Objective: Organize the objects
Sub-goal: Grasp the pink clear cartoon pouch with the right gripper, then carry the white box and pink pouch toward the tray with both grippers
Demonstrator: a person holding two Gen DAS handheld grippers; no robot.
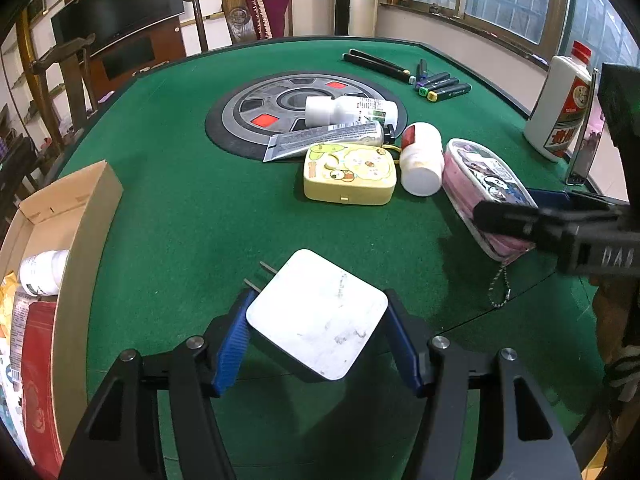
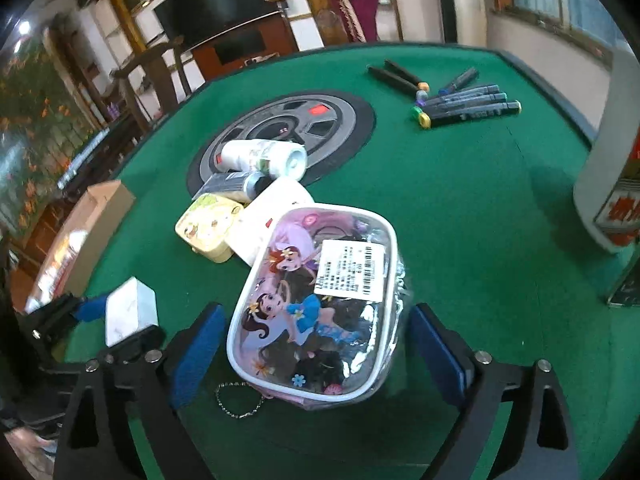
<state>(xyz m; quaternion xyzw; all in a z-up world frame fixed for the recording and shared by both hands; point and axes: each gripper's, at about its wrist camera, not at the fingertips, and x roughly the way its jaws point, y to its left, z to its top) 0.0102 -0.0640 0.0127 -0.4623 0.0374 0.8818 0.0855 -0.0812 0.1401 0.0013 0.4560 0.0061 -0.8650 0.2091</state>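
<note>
Green felt covers the whole bench (image 1: 168, 184), and the round grey wheel-patterned disc (image 1: 248, 112) set in its middle serves to place everything else. Nearest, on the viewer's side of that disc, the left gripper (image 1: 318, 338) has its blue-padded fingers (image 1: 230, 350) clamped on a flat white square plug adapter (image 1: 316, 316), whose two metal prongs jut out toward the disc. To the left of it, well away from the disc, stands an open brown cardboard box (image 1: 86, 236) with a white bottle and printed packets inside.

On the disc's near right, the right gripper (image 2: 316, 354) hangs over a clear pink-trimmed zip pouch printed with cartoon girls (image 2: 316, 312); its fingers (image 2: 198, 350) stand apart, one on either side of the pouch, and neither pad appears to press on it. A bead chain trails from the pouch's near end.

Just at the disc's near edge lie a yellow rounded cartoon-printed case (image 1: 350, 174) and a white pill bottle with a red label (image 1: 422, 158), side by side. A grey squeeze tube (image 1: 324, 140) and a white plastic bottle on its side (image 1: 352, 110) lie across the disc's rim.

Beyond the disc to the right, dark marker pens with coloured caps (image 1: 440, 86) lie in a loose group. A tall white bottle with a red cap (image 1: 560, 112) stands far right of the disc.
</note>
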